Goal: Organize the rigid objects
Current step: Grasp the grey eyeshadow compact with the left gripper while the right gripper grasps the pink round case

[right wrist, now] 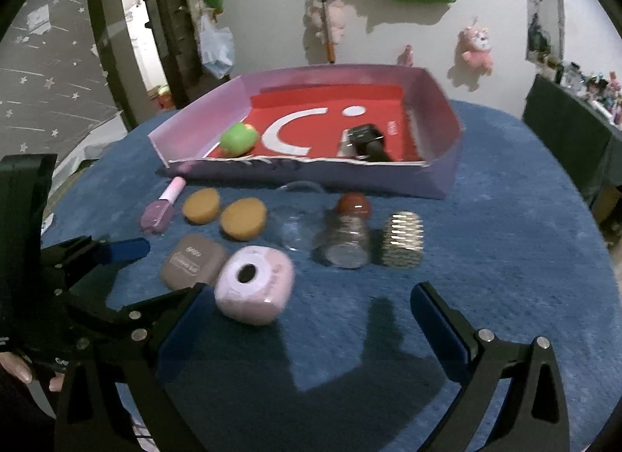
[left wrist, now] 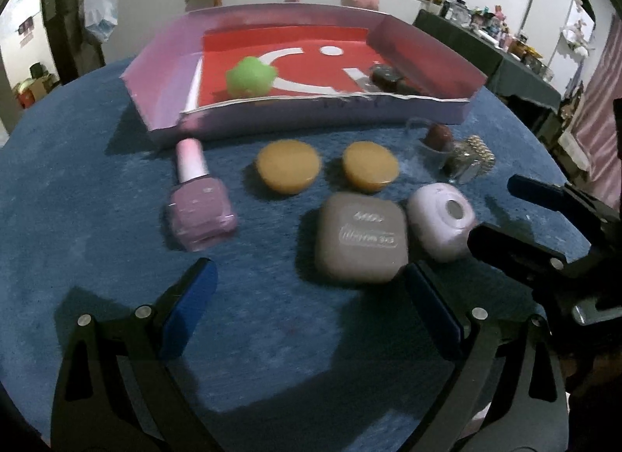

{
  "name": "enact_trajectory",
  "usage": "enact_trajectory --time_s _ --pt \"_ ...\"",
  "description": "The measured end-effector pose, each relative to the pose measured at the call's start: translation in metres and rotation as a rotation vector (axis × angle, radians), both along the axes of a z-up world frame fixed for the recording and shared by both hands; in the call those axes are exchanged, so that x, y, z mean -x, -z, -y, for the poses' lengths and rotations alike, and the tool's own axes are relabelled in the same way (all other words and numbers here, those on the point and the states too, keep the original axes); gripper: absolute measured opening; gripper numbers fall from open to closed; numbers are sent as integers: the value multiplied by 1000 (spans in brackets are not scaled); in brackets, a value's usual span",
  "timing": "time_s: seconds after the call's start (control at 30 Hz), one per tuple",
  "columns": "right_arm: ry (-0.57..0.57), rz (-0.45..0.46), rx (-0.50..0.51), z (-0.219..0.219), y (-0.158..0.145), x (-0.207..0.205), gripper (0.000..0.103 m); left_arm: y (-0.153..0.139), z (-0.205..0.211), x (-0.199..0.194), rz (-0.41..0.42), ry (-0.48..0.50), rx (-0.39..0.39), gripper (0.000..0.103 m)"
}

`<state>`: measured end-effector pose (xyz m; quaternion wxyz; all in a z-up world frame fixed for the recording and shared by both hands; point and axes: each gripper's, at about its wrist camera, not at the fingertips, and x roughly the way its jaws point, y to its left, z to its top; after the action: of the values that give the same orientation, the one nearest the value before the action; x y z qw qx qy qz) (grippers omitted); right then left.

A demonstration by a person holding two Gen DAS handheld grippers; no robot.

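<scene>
A pink tray with a red floor holds a green ball and a dark bottle. In front of it on the blue cloth lie a pink nail polish bottle, two orange discs, a grey square case and a lilac case. My left gripper is open just short of the grey case. My right gripper is open too, with the lilac case by its left finger. A red-capped jar and a gold beaded cylinder stand farther right.
A clear glass lies between the discs and the jar. The round table's blue cloth is bare on the right. A dark table crowded with small items stands at the back right. Plush toys hang on the wall behind.
</scene>
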<state>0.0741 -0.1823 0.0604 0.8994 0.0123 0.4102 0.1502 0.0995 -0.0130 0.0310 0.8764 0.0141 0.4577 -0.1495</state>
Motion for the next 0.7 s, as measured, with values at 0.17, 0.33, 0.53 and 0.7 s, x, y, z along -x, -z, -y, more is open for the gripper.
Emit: enact_trajectory --time_s 0.17,0.33,0.53,0.7 --pt "-10 -33 -6 -9 6 -9 103 1 -21 -2 -3 -50 -35 99" --pt "-24 -48 33 -19 13 -16 103 1 -29 -3 1 -54 -41 98" --pt "-22 -41 99 -24 19 -16 101 -7 -16 -9 40 32 -56 98" --pt "-16 -25 132 -17 17 -13 100 -16 -2 -13 86 117 -89 98"
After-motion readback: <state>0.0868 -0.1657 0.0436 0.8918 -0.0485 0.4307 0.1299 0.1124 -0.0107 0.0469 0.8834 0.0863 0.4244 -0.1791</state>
